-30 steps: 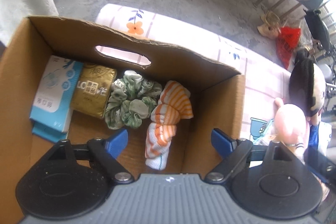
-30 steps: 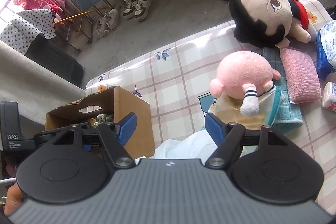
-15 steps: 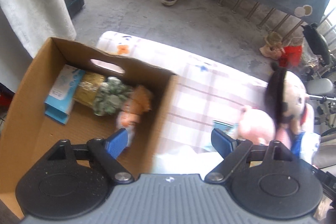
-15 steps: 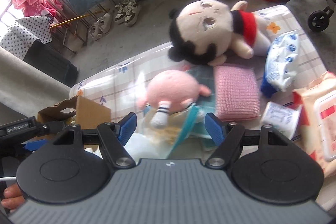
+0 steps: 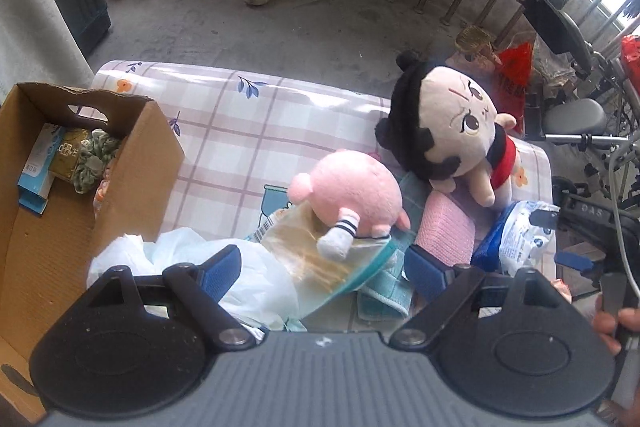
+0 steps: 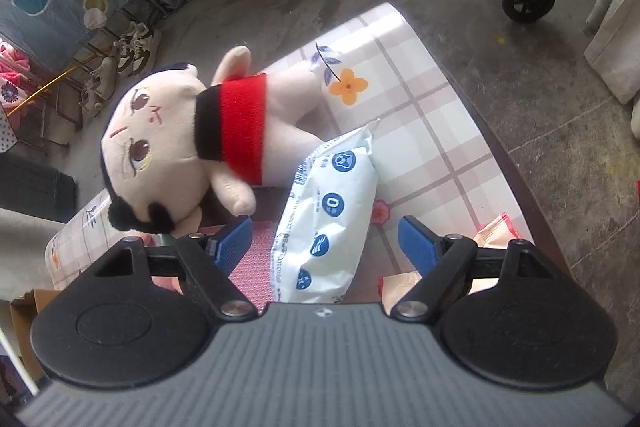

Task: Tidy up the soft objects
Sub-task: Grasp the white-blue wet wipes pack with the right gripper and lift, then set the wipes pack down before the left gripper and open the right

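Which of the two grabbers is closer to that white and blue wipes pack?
Right. The right gripper hovers directly over the wipes pack; the left gripper is off beside it, above the pink plush.

From your left wrist view, the cardboard box (image 5: 132,179) runs off the left edge, and its near wall hides most of the orange-striped sock (image 5: 101,189). The pink plush (image 5: 352,193) covers part of the clear packet (image 5: 320,259) beneath it. Your right hand (image 5: 618,327) is cut by the right edge. On your right wrist view, the orange packet (image 6: 494,227) sits mostly behind the finger, and print on the white wipes pack (image 6: 332,211) is too small to read.
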Available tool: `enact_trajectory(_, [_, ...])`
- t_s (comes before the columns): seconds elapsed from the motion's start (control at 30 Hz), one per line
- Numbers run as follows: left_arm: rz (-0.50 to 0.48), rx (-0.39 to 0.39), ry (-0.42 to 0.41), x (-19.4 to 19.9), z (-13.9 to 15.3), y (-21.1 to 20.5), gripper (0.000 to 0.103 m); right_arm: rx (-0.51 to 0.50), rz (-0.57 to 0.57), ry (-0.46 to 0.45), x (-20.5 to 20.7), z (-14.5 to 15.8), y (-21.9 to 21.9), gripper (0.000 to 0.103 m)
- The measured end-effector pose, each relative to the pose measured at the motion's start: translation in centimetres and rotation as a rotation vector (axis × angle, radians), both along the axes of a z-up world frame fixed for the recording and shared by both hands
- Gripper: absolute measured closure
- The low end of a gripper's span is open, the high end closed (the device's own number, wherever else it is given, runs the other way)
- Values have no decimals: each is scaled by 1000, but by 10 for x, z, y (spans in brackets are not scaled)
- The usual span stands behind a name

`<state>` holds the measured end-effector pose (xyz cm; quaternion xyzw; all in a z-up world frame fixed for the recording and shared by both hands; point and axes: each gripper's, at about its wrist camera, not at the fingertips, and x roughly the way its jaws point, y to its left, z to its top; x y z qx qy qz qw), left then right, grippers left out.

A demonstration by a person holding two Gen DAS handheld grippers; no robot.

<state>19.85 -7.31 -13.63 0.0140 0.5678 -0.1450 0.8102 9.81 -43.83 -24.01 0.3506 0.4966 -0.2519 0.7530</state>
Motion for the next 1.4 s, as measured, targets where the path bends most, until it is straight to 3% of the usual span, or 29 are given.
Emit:
enact_trajectory(0.1, [-11,30,10,-11,-8,-13,14,47,10,37,11,-25,-6,34])
enact_trajectory(0.13, [-14,41,8,-15,-9,-16,14,66,18,24,15,-29,-6,48])
enact_trajectory(0.17, [-17,53,5,-18,-10,-18,14,72,24,23,17,-31,-5,54])
enact_trajectory(0.43, [-41,81,32,-44,-14,-21,14,62,29,22,20,-17,0,70])
enact_trajectory(0.73, [-86,60,63,-69,-11,-8,15,74,67,-86,-13,44,15,71])
enact_trajectory(0.87, [-131,54,87,-82,-13,5,16,158,138,-57,-33,63,49,71])
enact_trajectory(1.07, [-178,50,137,-103,-18,33,17,281,223,147,-60,30,119,71])
enact_trajectory(1.23, [-239,58,177,-119,-26,52,18,180,270,335,-65,-11,164,71])
enact_trajectory(1.4, [-265,46,201,-128,-31,66,18,150,307,334,-55,-8,191,57])
